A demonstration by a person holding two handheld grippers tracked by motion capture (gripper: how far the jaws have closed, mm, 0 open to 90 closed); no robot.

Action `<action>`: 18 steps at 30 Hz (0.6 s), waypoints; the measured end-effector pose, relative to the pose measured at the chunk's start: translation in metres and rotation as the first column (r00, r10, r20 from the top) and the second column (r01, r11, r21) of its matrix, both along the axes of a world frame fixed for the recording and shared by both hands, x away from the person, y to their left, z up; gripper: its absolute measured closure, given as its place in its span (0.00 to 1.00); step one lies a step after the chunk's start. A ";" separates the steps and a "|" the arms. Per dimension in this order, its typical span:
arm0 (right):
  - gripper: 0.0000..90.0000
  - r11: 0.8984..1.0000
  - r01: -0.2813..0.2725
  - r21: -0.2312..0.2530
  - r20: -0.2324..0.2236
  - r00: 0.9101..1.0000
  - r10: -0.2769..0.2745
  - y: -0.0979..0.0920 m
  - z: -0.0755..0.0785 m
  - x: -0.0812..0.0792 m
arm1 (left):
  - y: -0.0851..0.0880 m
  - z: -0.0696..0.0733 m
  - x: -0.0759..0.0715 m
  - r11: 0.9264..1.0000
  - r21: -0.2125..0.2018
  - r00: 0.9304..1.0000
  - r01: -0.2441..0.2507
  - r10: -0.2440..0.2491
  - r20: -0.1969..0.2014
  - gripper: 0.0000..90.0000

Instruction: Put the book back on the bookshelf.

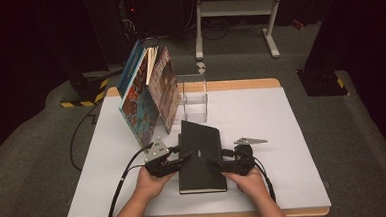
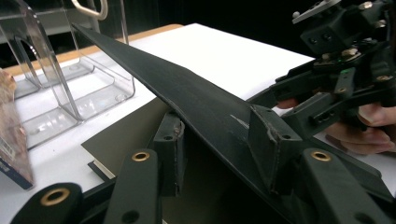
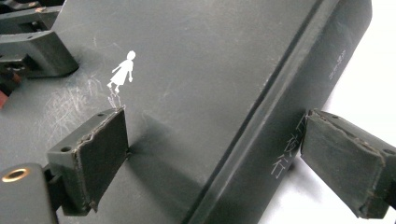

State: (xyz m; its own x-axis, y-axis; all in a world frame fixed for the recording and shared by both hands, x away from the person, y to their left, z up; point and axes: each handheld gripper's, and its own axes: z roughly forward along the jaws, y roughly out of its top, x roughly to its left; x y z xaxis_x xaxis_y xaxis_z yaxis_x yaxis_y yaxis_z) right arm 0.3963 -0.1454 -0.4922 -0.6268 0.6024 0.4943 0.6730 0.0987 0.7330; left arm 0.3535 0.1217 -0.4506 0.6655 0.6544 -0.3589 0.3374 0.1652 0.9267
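Note:
A black book [image 1: 201,138] lies on the white table [image 1: 281,114] near the front edge, spine to the right. Its front cover [image 2: 187,88] is raised at a slant. My left gripper [image 1: 186,156] comes in from the book's left side. One pad [image 2: 170,149] sits under the cover and the other [image 2: 268,140] on top, so my left gripper [image 2: 217,135] is shut on the cover. My right gripper [image 1: 214,162] stands open astride the spine [image 3: 280,107]. One pad [image 3: 100,154] is over the cover, the other [image 3: 345,163] clear of the spine above the table.
Several picture books [image 1: 147,93] lean upright at the back left of the table. Beside them is a clear plastic book stand [image 1: 193,96], also close behind the raised cover [image 2: 70,88]. A white metal frame [image 1: 236,8] stands on the floor beyond.

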 end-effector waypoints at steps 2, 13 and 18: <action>0.08 1.000 0.000 0.014 -0.016 1.000 0.001 -0.001 -0.001 0.001 | -0.001 0.001 -0.002 1.000 -0.001 1.000 0.000 0.000 0.012 0.64; 0.08 0.997 0.003 0.071 -0.051 0.999 0.000 -0.004 -0.003 0.006 | -0.001 0.002 -0.008 1.000 0.008 0.998 0.003 -0.003 0.059 0.64; 0.08 0.996 0.003 0.086 -0.060 0.998 0.002 -0.005 -0.004 0.008 | -0.001 0.002 -0.010 1.000 0.010 0.997 0.004 -0.005 0.071 0.64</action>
State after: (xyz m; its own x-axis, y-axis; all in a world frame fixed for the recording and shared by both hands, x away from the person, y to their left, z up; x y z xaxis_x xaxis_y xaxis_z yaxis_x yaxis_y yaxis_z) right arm 0.4043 -0.1504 -0.4960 -0.5942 0.5565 0.5808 0.7160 0.0369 0.6971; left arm 0.3438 0.1209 -0.4490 0.6923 0.6544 -0.3041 0.2711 0.1548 0.9500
